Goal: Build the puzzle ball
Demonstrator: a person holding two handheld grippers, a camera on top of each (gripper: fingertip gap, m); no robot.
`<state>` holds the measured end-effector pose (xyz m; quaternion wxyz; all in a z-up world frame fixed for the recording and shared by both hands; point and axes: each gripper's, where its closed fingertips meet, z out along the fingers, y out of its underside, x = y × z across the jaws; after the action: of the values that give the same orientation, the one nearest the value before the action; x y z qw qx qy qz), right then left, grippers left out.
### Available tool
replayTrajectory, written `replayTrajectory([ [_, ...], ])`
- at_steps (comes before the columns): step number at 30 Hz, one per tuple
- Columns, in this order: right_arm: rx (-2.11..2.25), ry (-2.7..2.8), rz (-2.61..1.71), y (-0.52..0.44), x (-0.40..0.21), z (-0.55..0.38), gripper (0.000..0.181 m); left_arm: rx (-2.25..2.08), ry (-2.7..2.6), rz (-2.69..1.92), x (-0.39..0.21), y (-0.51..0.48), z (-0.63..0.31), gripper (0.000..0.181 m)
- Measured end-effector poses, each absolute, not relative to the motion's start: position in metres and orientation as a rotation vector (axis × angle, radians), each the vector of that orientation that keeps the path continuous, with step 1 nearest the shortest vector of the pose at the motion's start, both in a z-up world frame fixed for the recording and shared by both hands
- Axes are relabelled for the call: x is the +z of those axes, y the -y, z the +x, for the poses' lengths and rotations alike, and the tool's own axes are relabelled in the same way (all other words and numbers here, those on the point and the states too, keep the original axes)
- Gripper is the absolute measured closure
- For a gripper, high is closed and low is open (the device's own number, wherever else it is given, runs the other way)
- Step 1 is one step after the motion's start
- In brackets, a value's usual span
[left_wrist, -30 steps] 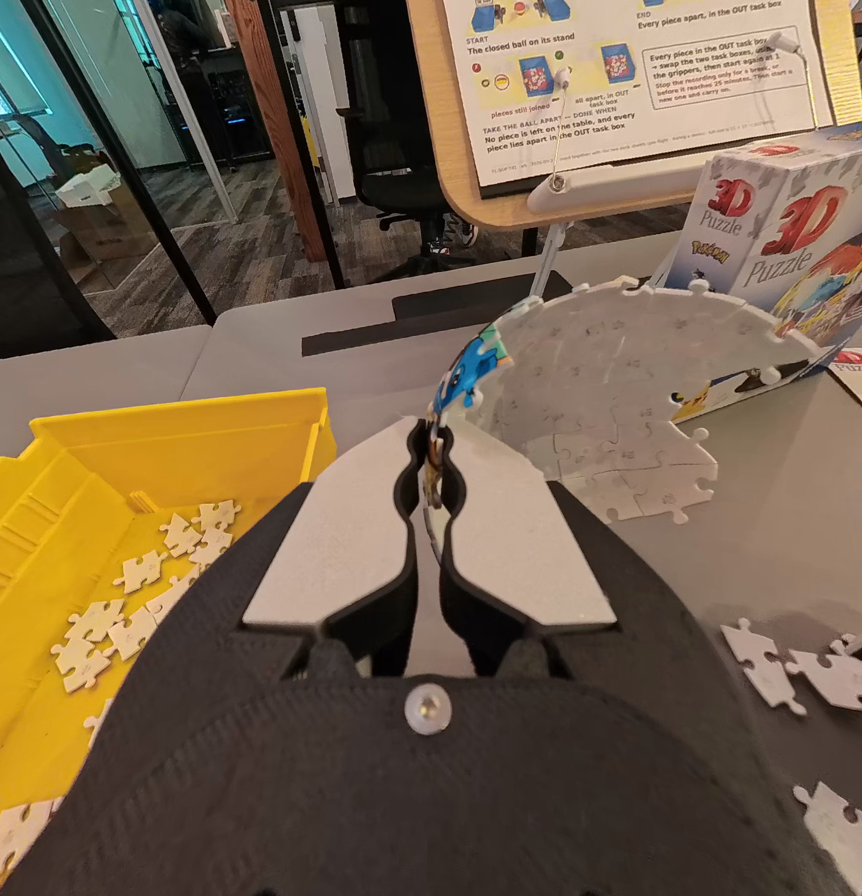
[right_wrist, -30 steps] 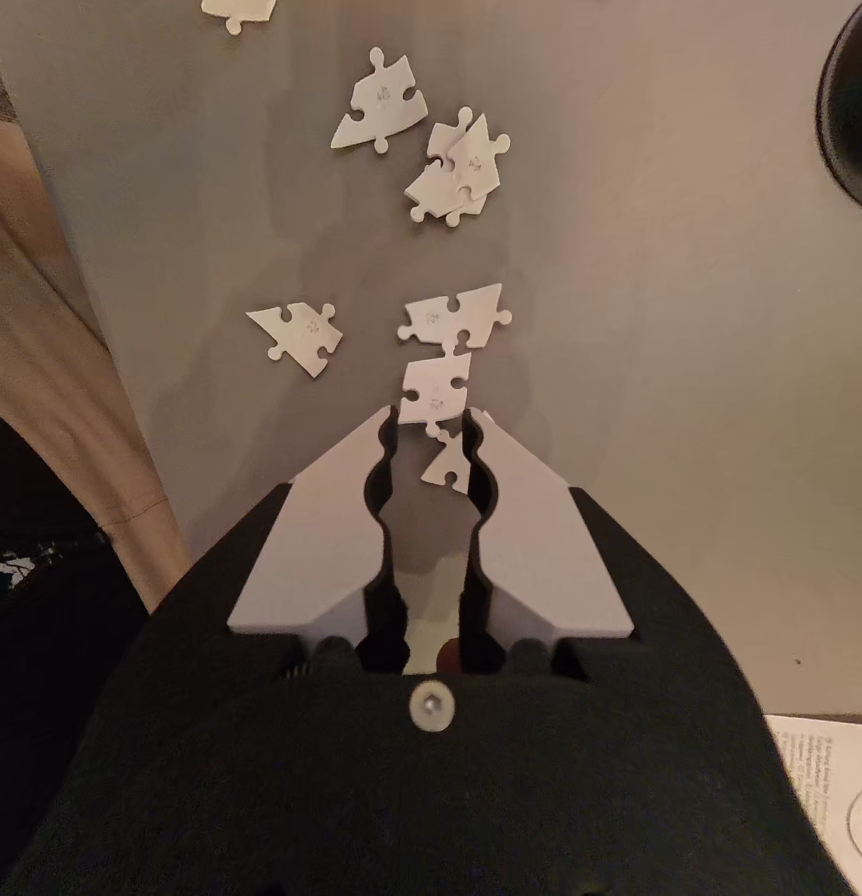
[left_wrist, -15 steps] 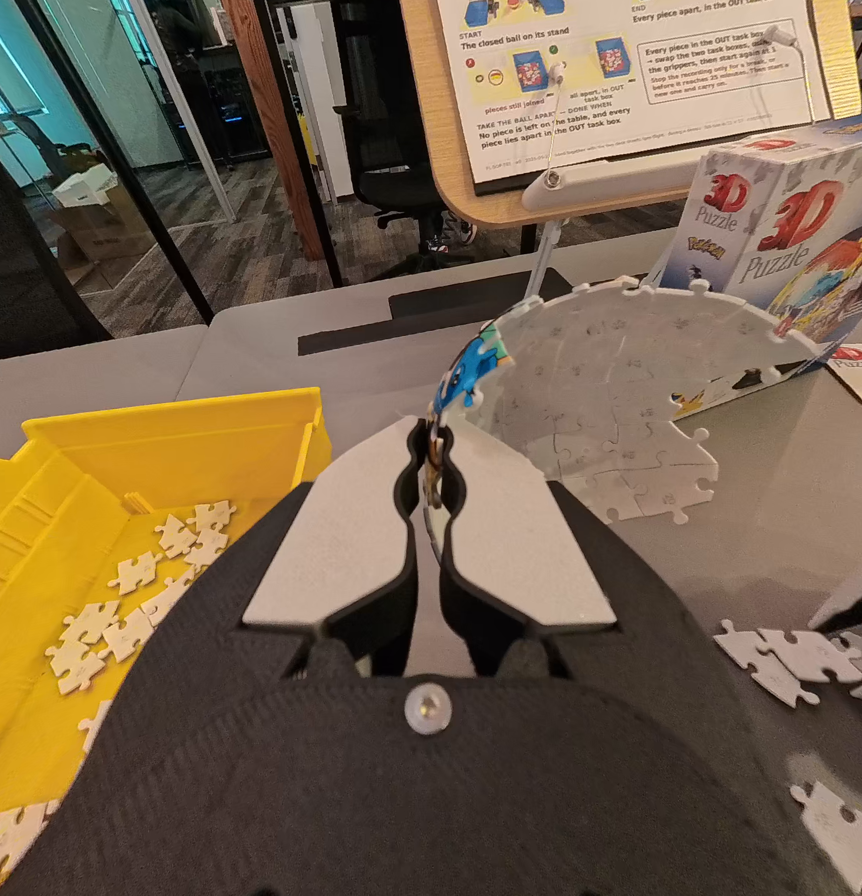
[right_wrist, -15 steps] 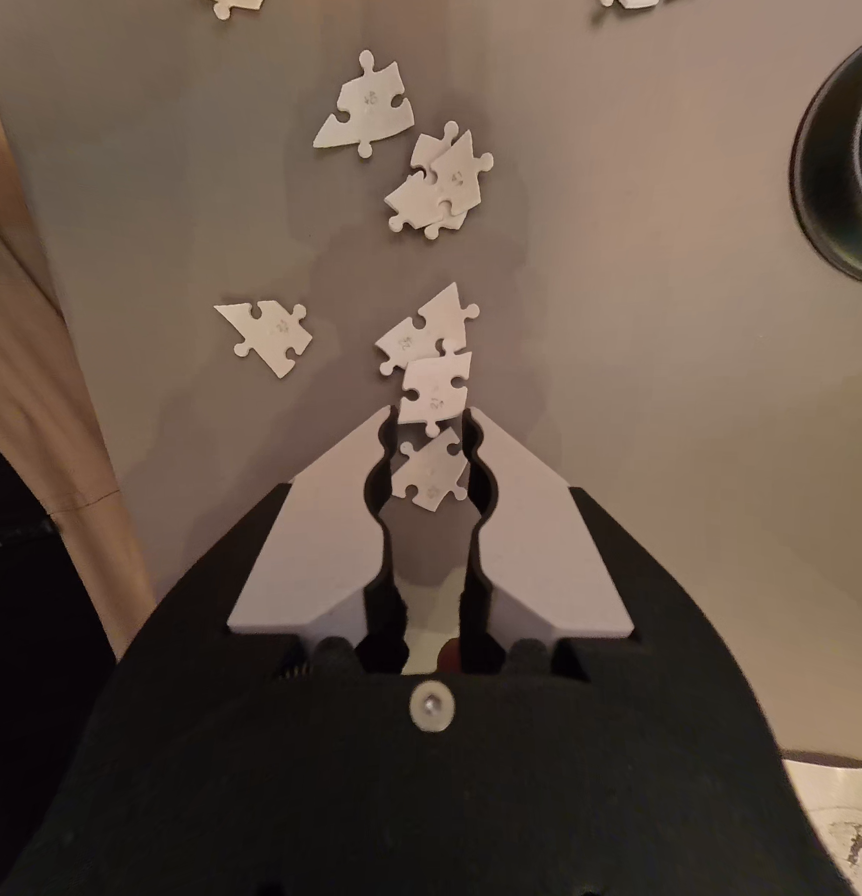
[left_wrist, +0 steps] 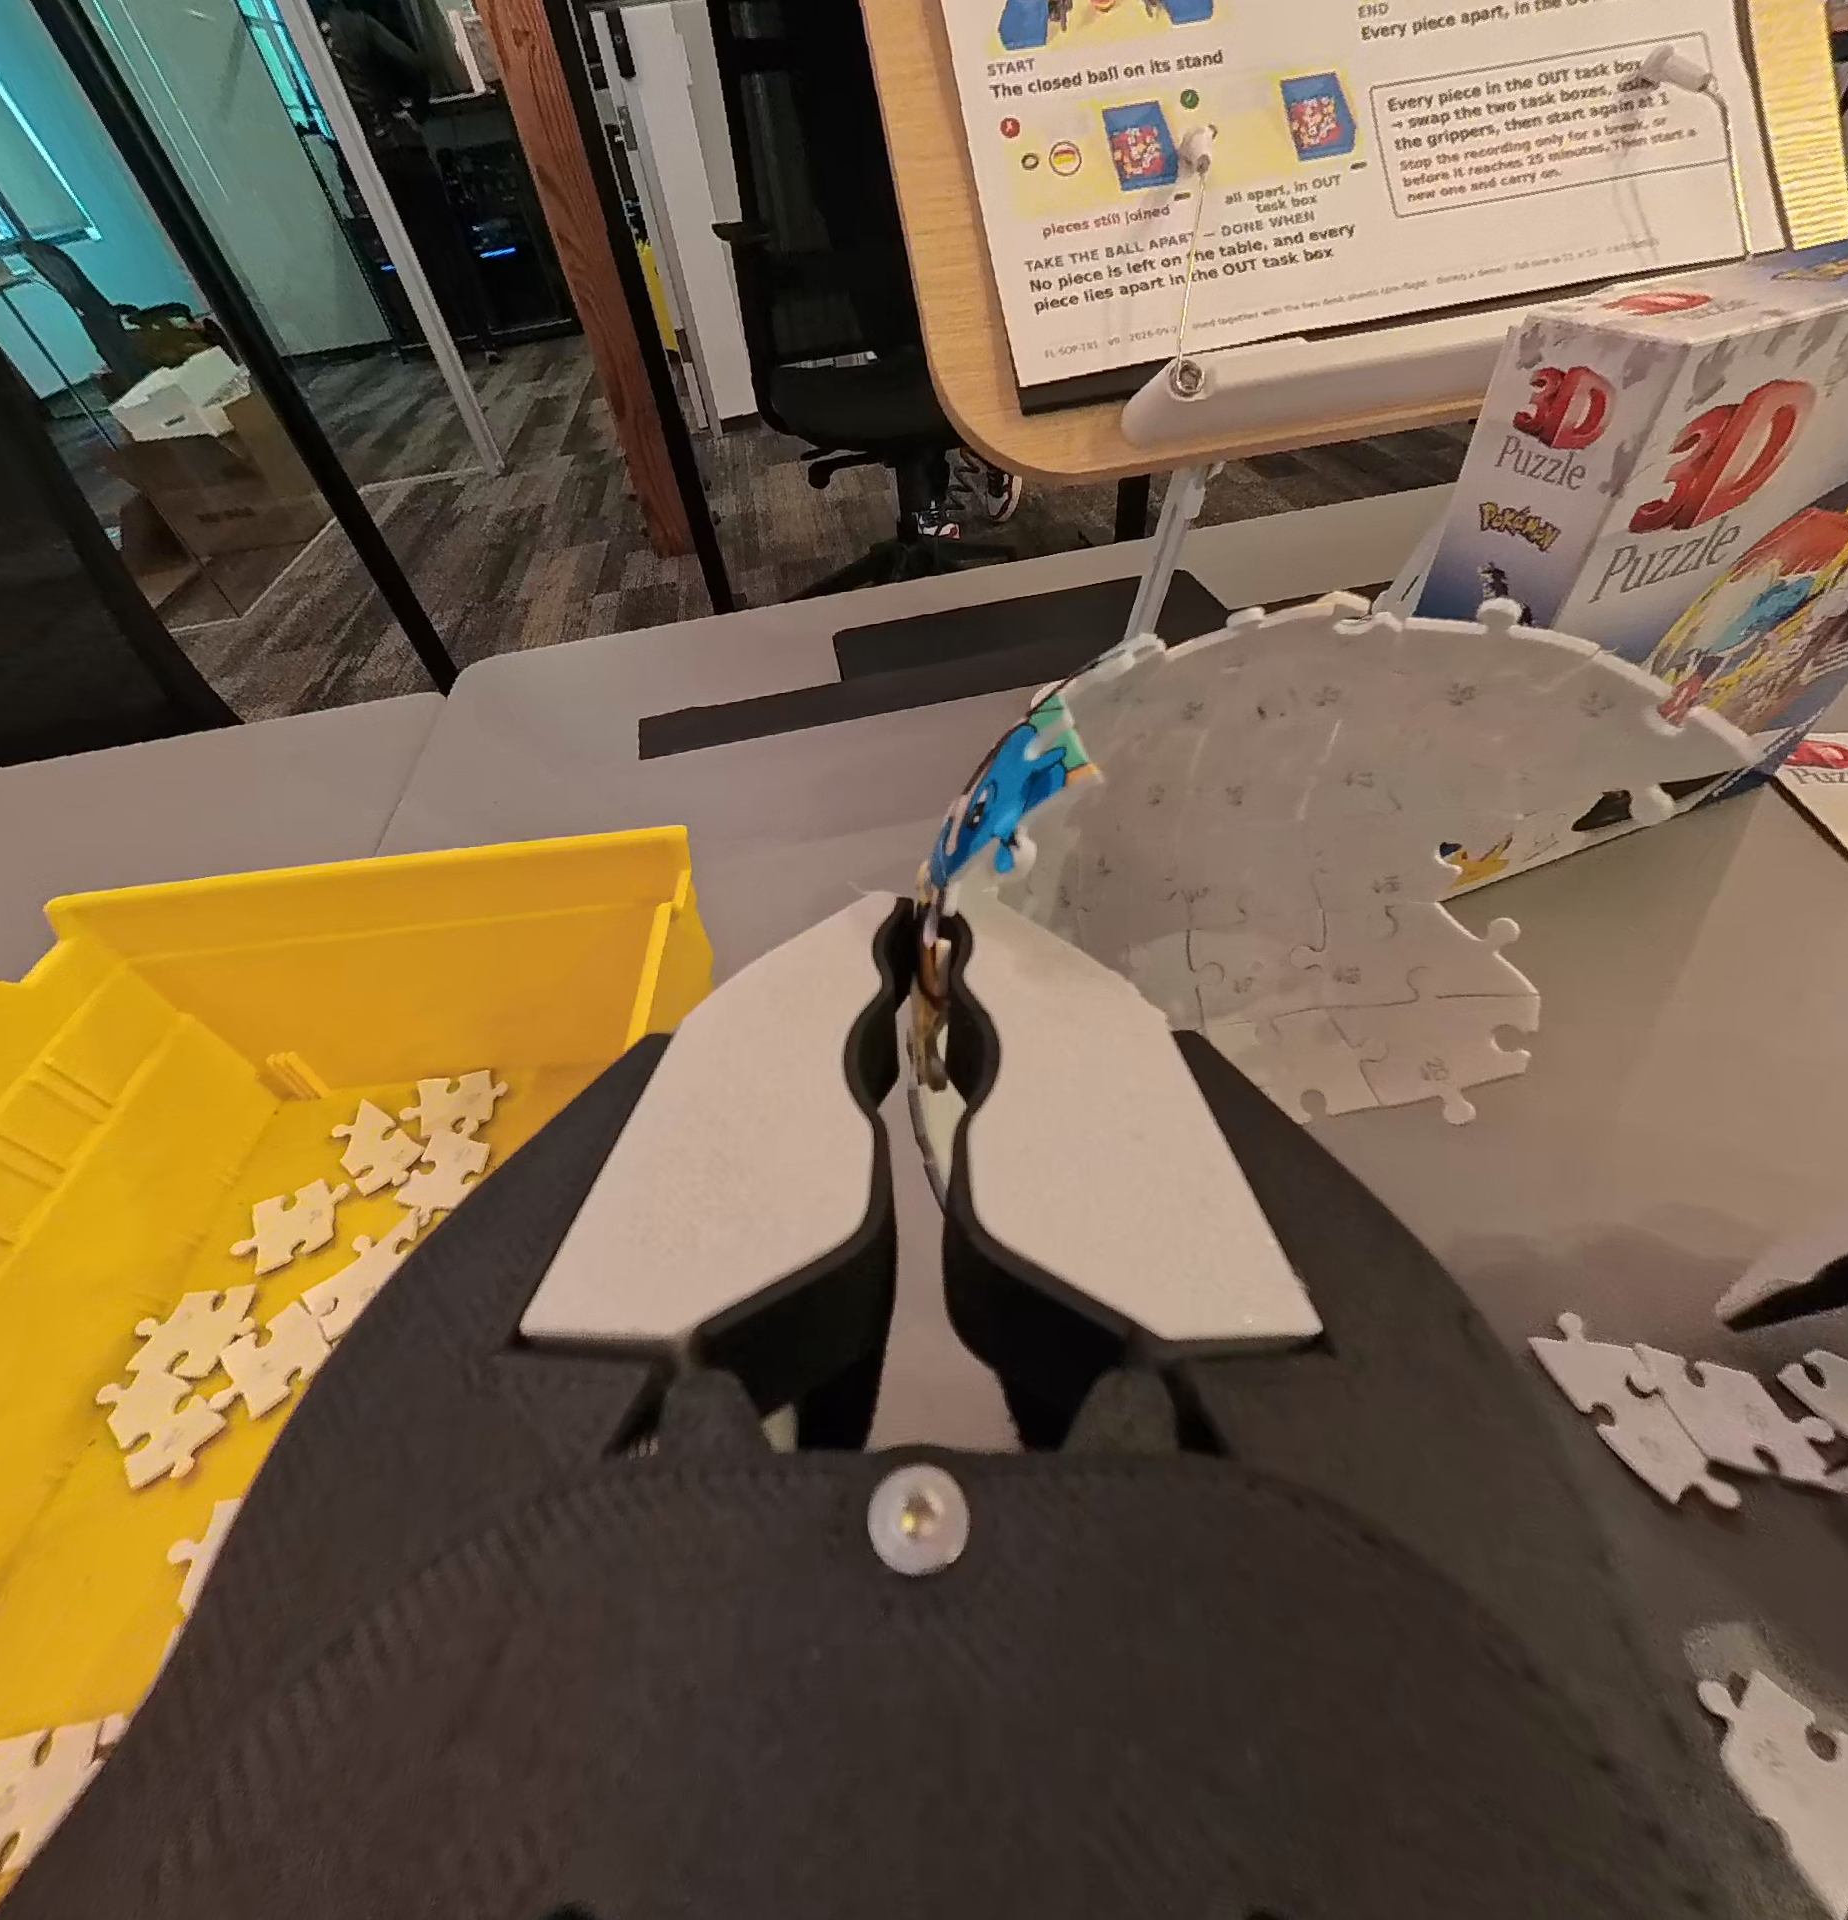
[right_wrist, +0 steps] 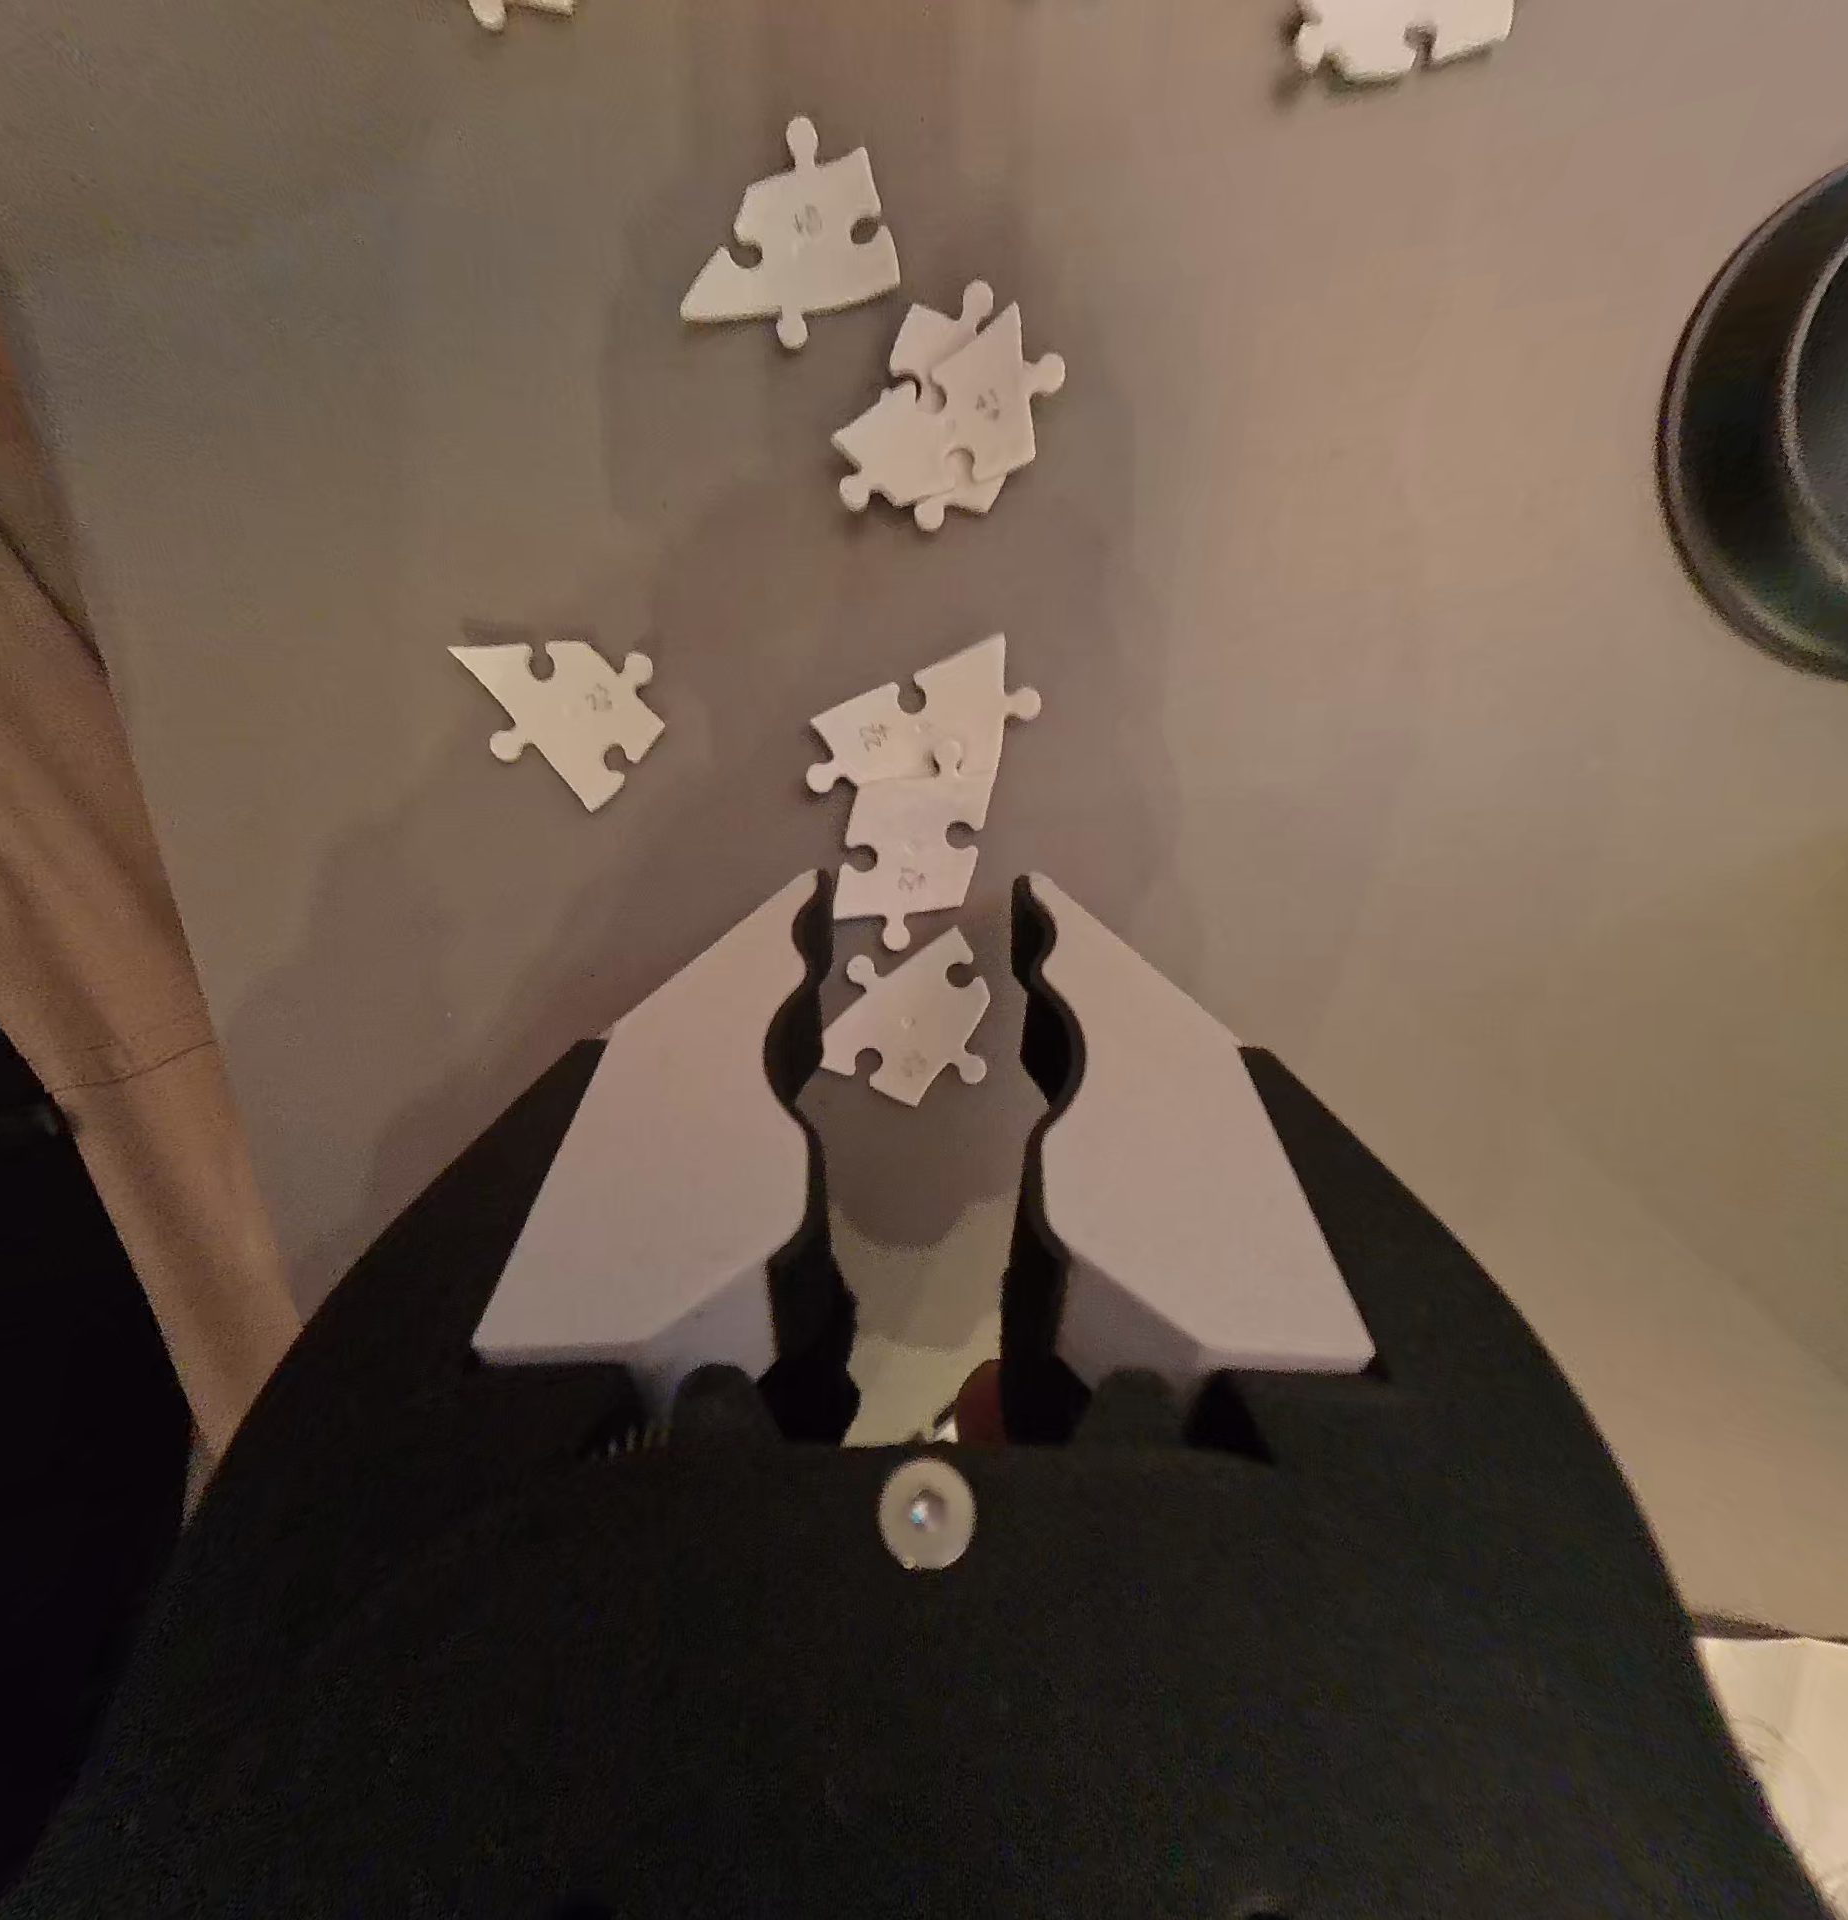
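**Yellow bin at left, half-built shell pinched, right tongs spread over loose pieces**

Yellow bin (left_wrist: 359,966) sat at far left of the left wrist view, on the grey tabletop (left_wrist: 1678,1091), with white puzzle pieces (left_wrist: 276,1340) lying face down inside it. Just right of the bin, left tongs (left_wrist: 930,935) were pressed together on the edge of the half-built puzzle ball (left_wrist: 1315,862). The shell stood upright on the tabletop, white inner side facing the camera, one blue printed piece (left_wrist: 987,821) at its left rim right above the tips. Behind the shell to the right stood the puzzle box (left_wrist: 1678,520), and above it a wooden board with an instruction sheet (left_wrist: 1315,156). At the right edge, a joined pair of white pieces (left_wrist: 1678,1423) lay flat on the tabletop, the tip of the other tongs just above them.

Right wrist view looked straight down. A tan sleeve (right_wrist: 58,831) ran along the left edge. Right tongs (right_wrist: 920,894) were spread apart, gripping nothing. One loose piece (right_wrist: 915,1023) lay on the tabletop between the jaws, not touched on the right side; contact on the left side unclear. A second piece (right_wrist: 909,857) lay at the tips, overlapping a joined pair (right_wrist: 915,717) farther out. A single piece (right_wrist: 567,717) lay to their left, more pieces farther up. A black round stand (right_wrist: 1793,416) sat at the right edge.
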<state>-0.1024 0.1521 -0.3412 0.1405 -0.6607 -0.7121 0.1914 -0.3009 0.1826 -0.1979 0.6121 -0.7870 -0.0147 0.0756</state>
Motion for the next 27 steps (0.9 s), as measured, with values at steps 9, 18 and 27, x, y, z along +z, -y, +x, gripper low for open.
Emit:
replayTrajectory([
  [9, 0.602, 1.997, -1.869, -0.156, -0.34, -0.124, 0.181, 0.173, 0.031, -1.813, -0.197, -0.183, -0.3, 0.178],
  [18, 0.593, 2.025, -1.894, -0.154, -0.349, -0.128, 0.181, 0.173, 0.036, -1.815, -0.198, -0.182, -0.302, 0.178],
  [27, 0.699, 2.072, -2.081, -0.154, -0.35, -0.127, 0.181, 0.174, 0.028, -1.809, -0.195, -0.183, -0.299, 0.178],
])
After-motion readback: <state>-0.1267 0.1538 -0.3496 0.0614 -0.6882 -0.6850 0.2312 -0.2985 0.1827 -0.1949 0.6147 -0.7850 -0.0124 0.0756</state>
